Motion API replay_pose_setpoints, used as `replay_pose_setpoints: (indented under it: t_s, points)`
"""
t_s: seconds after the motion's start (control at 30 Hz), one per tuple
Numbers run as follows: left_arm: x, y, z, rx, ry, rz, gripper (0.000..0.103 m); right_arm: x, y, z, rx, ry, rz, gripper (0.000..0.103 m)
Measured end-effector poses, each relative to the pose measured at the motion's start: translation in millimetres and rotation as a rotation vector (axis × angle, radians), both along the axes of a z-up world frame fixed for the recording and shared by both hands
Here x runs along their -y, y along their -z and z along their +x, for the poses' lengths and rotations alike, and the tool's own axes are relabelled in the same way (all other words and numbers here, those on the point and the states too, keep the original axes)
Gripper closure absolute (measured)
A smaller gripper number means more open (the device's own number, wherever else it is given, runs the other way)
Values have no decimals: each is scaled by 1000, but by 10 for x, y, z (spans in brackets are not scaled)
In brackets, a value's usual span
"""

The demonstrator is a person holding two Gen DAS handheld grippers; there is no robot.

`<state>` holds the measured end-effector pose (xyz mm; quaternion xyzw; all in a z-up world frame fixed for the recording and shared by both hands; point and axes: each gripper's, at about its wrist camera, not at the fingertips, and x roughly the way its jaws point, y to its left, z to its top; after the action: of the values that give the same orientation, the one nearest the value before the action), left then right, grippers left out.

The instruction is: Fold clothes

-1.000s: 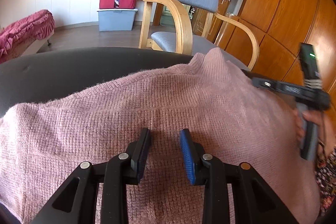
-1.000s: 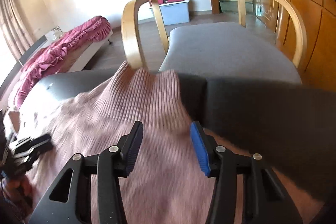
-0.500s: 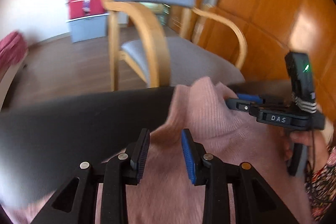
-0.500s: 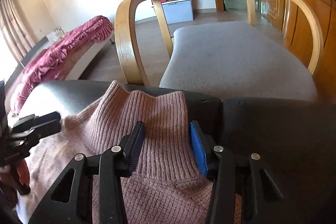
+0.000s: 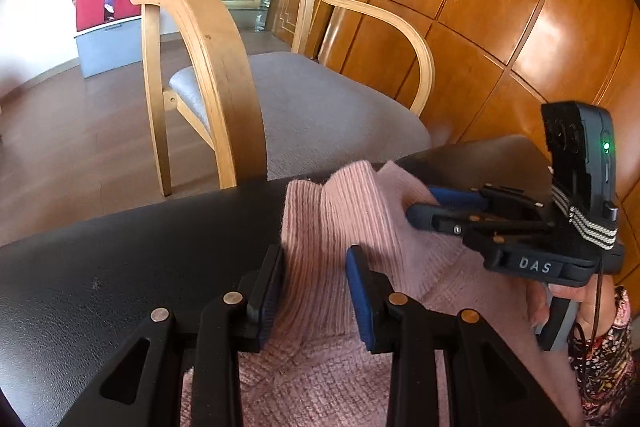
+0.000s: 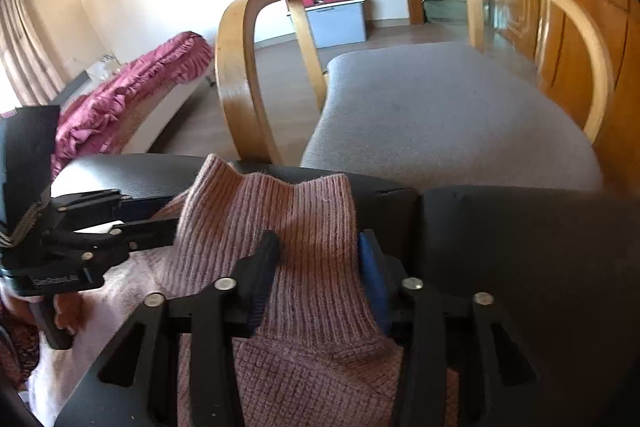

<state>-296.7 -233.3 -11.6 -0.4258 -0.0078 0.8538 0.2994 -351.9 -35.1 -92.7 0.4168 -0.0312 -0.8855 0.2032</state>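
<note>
Claws point(image 5: 314, 291) astride sweater collar point(image 5: 336, 211), chairward

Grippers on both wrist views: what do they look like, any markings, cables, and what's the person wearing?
Both are black frames with silver rivets. The left gripper and right gripper each have one black and one blue ribbed pad. The right one's side reads DAS and carries a black module with a green light, a striped strap and a thin black cable. A floral sleeve shows.

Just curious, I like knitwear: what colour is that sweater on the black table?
Dusty pink, with a ribbed collar; the sweater shows best in the left wrist view.
</note>
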Motion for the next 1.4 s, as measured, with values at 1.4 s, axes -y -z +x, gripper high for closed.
replay_pose_setpoints:
  t_s: [1.4]
  points:
    - [754,15,1782,99,-2,349,98,-401,-52,1673,82,-77,-142,87]
